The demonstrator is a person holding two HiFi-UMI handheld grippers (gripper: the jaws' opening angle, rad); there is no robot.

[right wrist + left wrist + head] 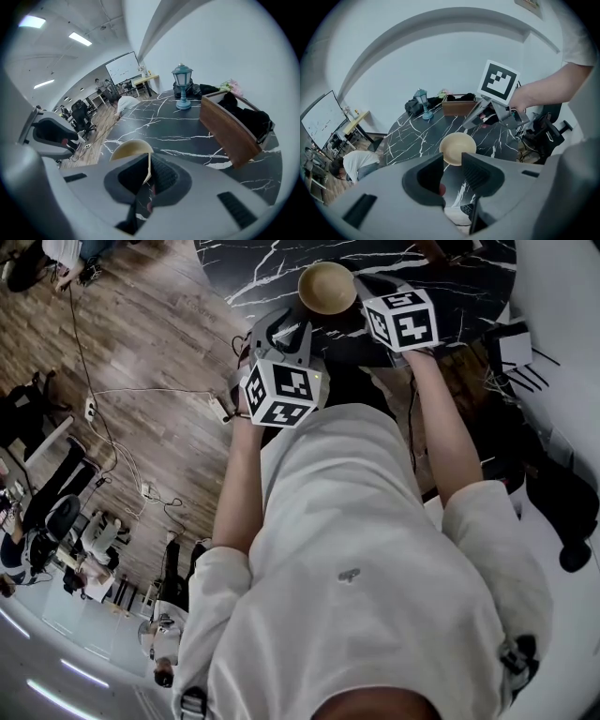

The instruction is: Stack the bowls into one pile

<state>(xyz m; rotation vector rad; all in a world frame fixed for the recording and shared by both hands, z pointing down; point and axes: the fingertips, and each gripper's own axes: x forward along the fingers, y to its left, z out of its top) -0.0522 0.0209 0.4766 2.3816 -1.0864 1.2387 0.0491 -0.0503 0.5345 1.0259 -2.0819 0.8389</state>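
Pinching tan bowl (130,148) rim: right hand-held gripper (149,158); left hand-held gripper (453,158) wide, empty; bowl seemingly empty.

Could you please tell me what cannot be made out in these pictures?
Head view: jaws of left gripper and right gripper, hidden beneath the grippers' bodies.
Right gripper view: most of the bowl, behind that gripper's jaws.
Any bowls nested under it: only the top shows.
Wooden box contents: dark, unclear.

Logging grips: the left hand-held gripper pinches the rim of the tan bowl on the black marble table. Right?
No. The right hand-held gripper pinches the rim of the tan bowl on the black marble table, per the right gripper view; the left hand-held gripper is open.
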